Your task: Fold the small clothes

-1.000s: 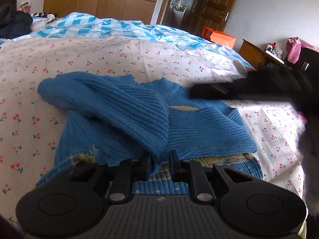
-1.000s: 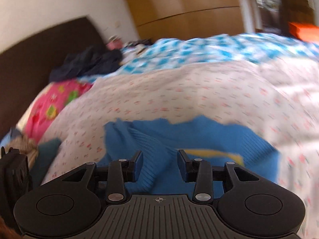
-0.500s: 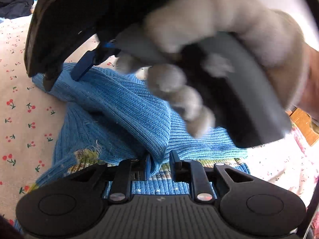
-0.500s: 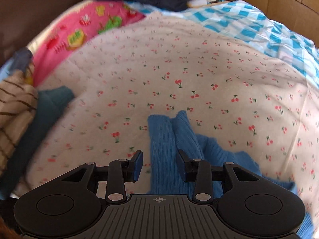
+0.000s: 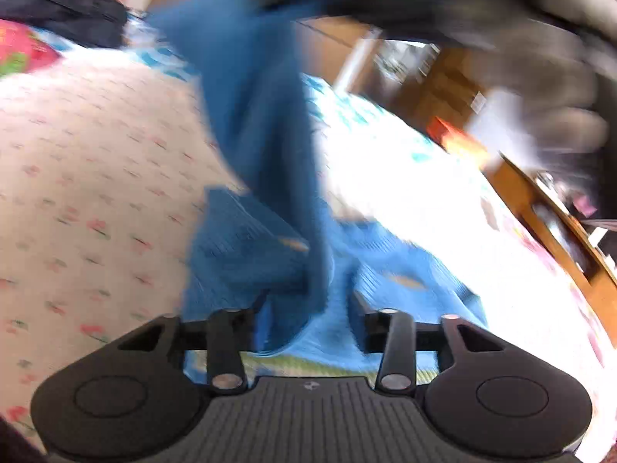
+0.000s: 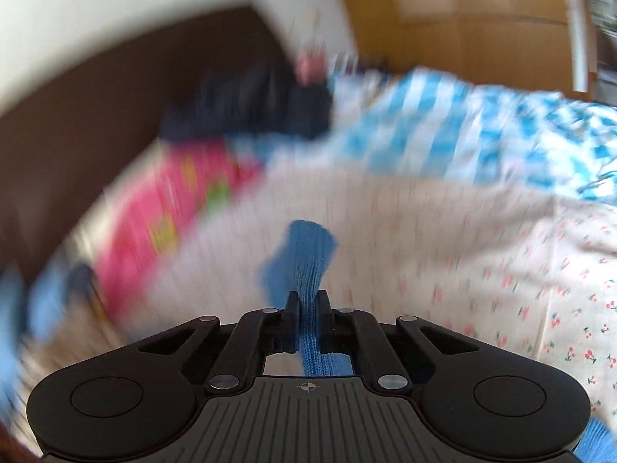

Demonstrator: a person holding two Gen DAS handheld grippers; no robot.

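Note:
A small blue knit sweater point(image 5: 246, 254) lies on the cherry-print bed sheet point(image 5: 77, 177). My right gripper point(image 6: 307, 303) is shut on the end of one blue sleeve point(image 6: 308, 254). In the left wrist view that sleeve point(image 5: 262, 88) is lifted high and hangs down from the right gripper point(image 5: 385, 4) at the top, blurred. My left gripper point(image 5: 308, 308) is open, with the sweater's lower part between and under its fingers.
A pink patterned pillow point(image 6: 173, 208), dark clothes point(image 6: 250, 104) and a blue checked quilt point(image 6: 443, 123) lie at the bed's far side. A wooden nightstand point(image 5: 547, 223) stands to the right, a dark headboard point(image 6: 77, 123) to the left.
My right gripper has shut on the sleeve end and lifted it off the bed. My left gripper has opened and let go of the sweater fold. Both views are blurred by motion.

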